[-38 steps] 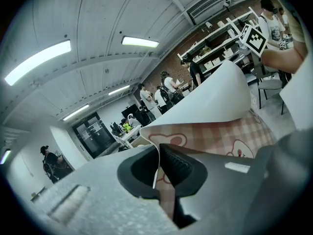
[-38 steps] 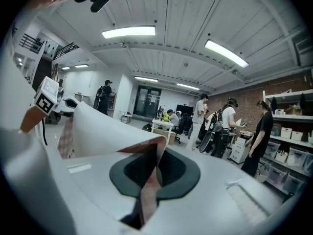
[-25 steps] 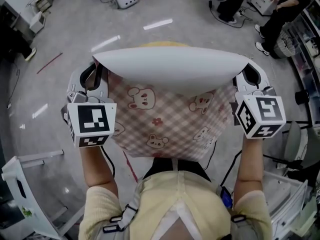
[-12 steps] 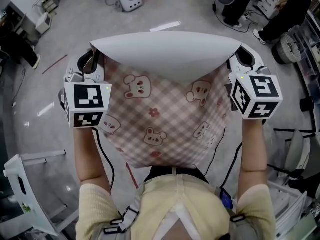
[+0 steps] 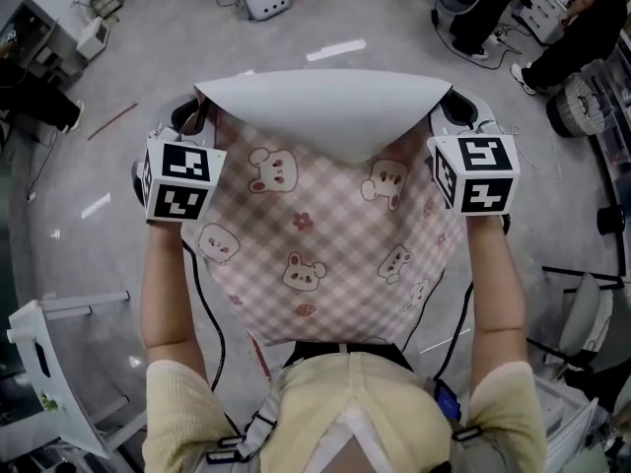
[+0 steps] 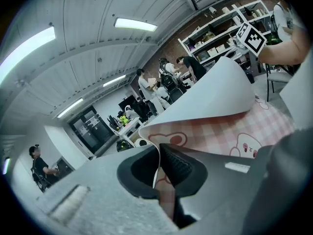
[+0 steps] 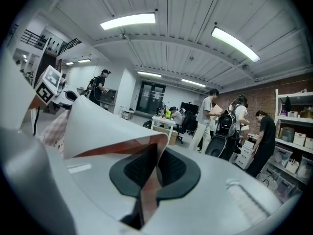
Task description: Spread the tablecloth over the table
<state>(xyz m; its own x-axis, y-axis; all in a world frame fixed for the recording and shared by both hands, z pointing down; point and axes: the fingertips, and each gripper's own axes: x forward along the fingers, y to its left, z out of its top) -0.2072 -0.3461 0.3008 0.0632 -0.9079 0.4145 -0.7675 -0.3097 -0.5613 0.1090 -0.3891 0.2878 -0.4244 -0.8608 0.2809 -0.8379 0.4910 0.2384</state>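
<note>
The job is at an early stage. The tablecloth (image 5: 330,244) is off any surface and held up in the air in front of the person, over the floor (image 5: 89,175). No tabletop shows under it or near it in any view. What looks done is the pick-up and the opening-out: the cloth hangs as one broad sheet between the two hands rather than as a bundle. Carrying it to the tabletop, laying it down and pulling it flat are all, as I judge it, left to do.

The left tongs (image 6: 158,160) are nearly closed, pinching one far corner of the cloth, whose thin edge runs straight between the pads. The right tongs (image 7: 151,168) are closed the same way on the other far corner. The two grips are well apart, so the far edge is stretched between them.

The cloth is a pale pink-and-cream check printed with small bears and rabbits and a few flowers. Its underside (image 5: 325,106) is plain white — it shows where the far edge curls over toward the person in a smooth, stiff-looking arc. The near edge hangs loose by the person's waist, slightly wavy.
</note>
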